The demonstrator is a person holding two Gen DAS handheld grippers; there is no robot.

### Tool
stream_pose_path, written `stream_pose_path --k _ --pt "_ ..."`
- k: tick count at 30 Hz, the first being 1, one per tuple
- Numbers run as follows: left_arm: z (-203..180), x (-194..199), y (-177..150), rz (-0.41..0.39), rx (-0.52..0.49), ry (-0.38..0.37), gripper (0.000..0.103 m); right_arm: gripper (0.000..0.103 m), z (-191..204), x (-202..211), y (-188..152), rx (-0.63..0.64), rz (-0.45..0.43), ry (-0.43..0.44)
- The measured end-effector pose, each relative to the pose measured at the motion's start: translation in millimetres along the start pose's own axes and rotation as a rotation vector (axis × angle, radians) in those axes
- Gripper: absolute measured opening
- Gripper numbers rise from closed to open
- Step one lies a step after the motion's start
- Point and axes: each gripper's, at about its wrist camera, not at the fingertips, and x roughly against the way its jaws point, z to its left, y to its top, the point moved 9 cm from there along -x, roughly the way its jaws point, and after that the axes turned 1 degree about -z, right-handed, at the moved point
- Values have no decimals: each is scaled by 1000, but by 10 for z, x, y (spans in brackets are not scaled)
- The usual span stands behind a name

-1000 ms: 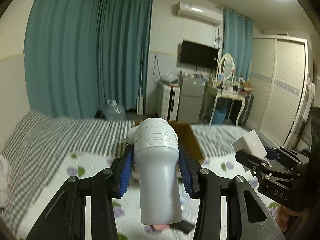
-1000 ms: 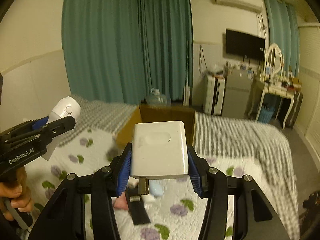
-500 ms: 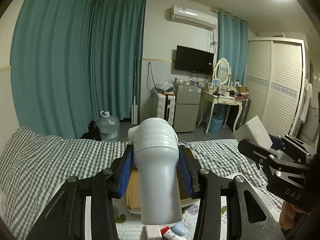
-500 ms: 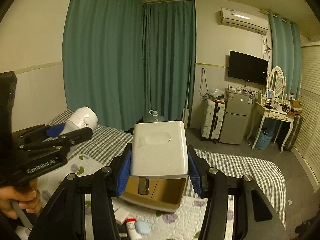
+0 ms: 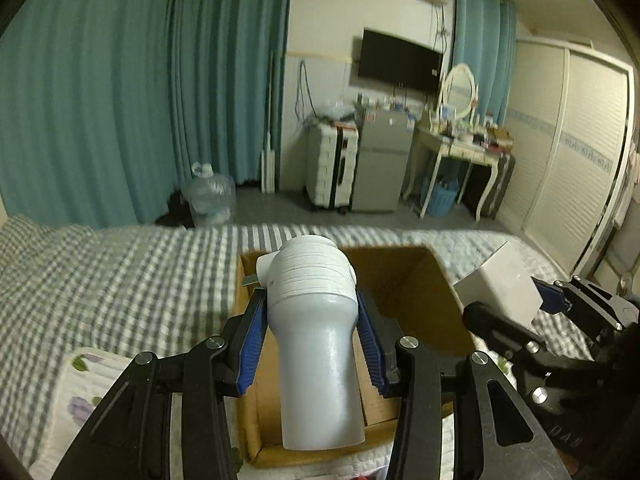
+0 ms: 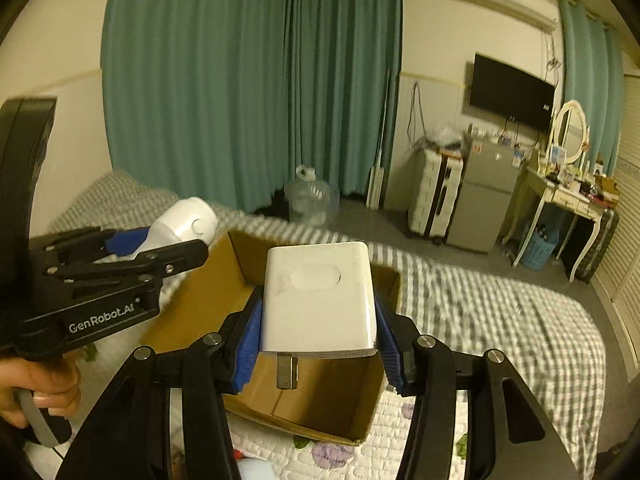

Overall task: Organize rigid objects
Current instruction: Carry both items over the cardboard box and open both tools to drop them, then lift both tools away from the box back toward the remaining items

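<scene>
Bed-top box [image 5: 404,280] now sits under both grippers, cameras tilted down since before; left gripper [image 5: 312,344] clamps bottle [image 5: 316,340], right gripper [image 6: 318,344] clamps charger [image 6: 320,296], drop likely next.

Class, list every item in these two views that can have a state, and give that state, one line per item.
Left tongs: shut on the white bottle.
Right tongs: shut on the white charger.
White bottle: held off the bed, over the box.
White charger: held up, prongs pointing down.
Cardboard box: open on the bed; nothing seen inside.
Wall TV: screen dark.
</scene>
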Motion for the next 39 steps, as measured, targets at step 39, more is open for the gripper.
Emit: stream_pose_path --k 39 --pt "-24 556 372 -43 19 44 57 61 -235 406 -10 -38 -34 -98"
